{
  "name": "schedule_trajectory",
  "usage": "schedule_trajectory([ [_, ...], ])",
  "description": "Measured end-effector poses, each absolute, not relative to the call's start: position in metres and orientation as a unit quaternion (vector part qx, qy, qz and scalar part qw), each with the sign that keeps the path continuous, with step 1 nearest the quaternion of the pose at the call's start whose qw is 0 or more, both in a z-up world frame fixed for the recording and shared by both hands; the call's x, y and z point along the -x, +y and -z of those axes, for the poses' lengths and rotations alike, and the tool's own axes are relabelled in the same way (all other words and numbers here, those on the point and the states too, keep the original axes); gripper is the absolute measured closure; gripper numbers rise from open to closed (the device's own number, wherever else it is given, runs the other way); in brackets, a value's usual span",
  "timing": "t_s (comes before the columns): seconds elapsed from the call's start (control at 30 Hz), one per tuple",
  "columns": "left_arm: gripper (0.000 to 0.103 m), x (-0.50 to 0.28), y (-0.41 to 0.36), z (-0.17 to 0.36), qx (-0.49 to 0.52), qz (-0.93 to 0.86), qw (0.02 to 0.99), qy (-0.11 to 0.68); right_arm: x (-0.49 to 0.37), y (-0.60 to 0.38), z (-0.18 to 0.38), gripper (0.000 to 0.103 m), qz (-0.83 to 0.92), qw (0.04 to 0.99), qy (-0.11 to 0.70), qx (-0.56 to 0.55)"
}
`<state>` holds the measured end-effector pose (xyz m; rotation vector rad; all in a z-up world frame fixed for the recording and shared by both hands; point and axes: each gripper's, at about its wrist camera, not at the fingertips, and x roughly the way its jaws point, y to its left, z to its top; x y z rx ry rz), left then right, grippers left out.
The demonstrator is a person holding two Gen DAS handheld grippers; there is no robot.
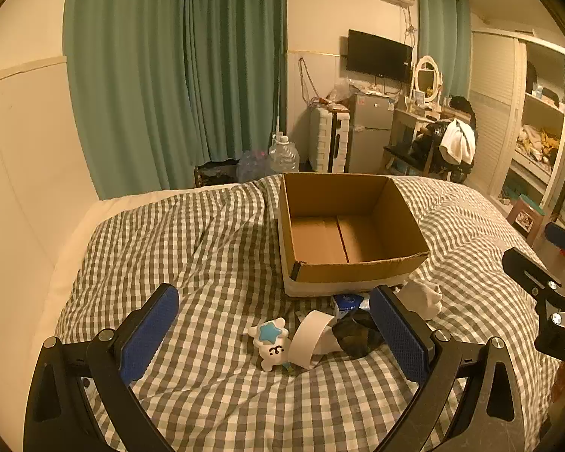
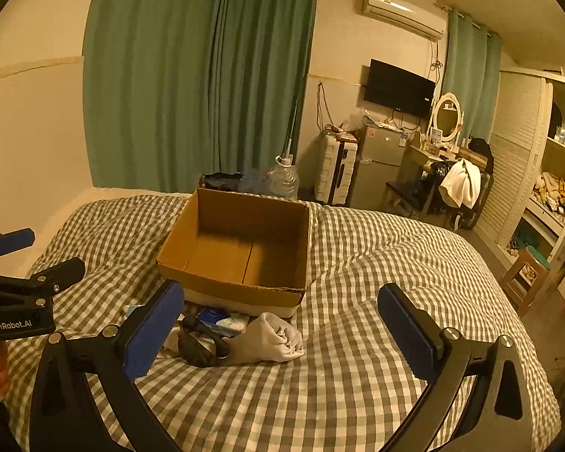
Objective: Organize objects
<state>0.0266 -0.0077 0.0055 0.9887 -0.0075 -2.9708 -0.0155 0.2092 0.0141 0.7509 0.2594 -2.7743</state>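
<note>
An open cardboard box (image 1: pixel 358 267) (image 2: pixel 229 286) sits on the checked bed cover and has nothing inside. In front of it lies a small pile: a white star toy (image 1: pixel 271 342), a white tape roll (image 1: pixel 309 337), a dark crumpled item (image 1: pixel 358 339) (image 2: pixel 197 346), a blue and white packet (image 1: pixel 346 303) (image 2: pixel 222 320) and a white sock (image 1: pixel 423 297) (image 2: pixel 271 339). My left gripper (image 1: pixel 278 335) hovers open over the toy and roll. My right gripper (image 2: pixel 282 324) is open above the sock, touching nothing.
The checked bed cover (image 1: pixel 207 248) (image 2: pixel 395 263) spreads wide to both sides of the box. A wall and green curtains (image 1: pixel 169 75) stand behind the bed. A suitcase, a small fridge (image 1: pixel 369 132), a dresser and open shelves lie beyond the bed's far edge.
</note>
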Motion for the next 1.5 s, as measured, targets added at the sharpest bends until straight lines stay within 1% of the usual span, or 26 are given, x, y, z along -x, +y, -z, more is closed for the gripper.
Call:
schedule_trajectory([
  [0.7, 0.000, -0.026, -0.005, -0.009, -0.305, 0.952, -0.001, -0.012, 0.024, 0.214, -0.012, 0.000, 0.949, 0.126, 0.073, -0.280],
  [0.77, 0.000, -0.026, -0.002, -0.009, -0.303, 0.953, 0.004, -0.020, 0.025, 0.214, -0.012, 0.000, 0.948, 0.127, 0.073, -0.281],
  [0.8, 0.000, -0.025, -0.001, -0.009, -0.303, 0.953, 0.030, -0.016, 0.025, 0.214, -0.012, 0.000, 0.948, 0.129, 0.072, -0.283],
  [0.97, 0.000, -0.024, 0.002, -0.008, -0.304, 0.952, 0.026, -0.022, 0.026, 0.214, -0.014, 0.000, 0.947, 0.131, 0.071, -0.285],
  [1.5, 0.000, -0.014, -0.004, -0.006, -0.316, 0.949, 0.013, -0.002, 0.036, 0.209, -0.007, 0.000, 0.941, 0.141, 0.075, -0.298],
])
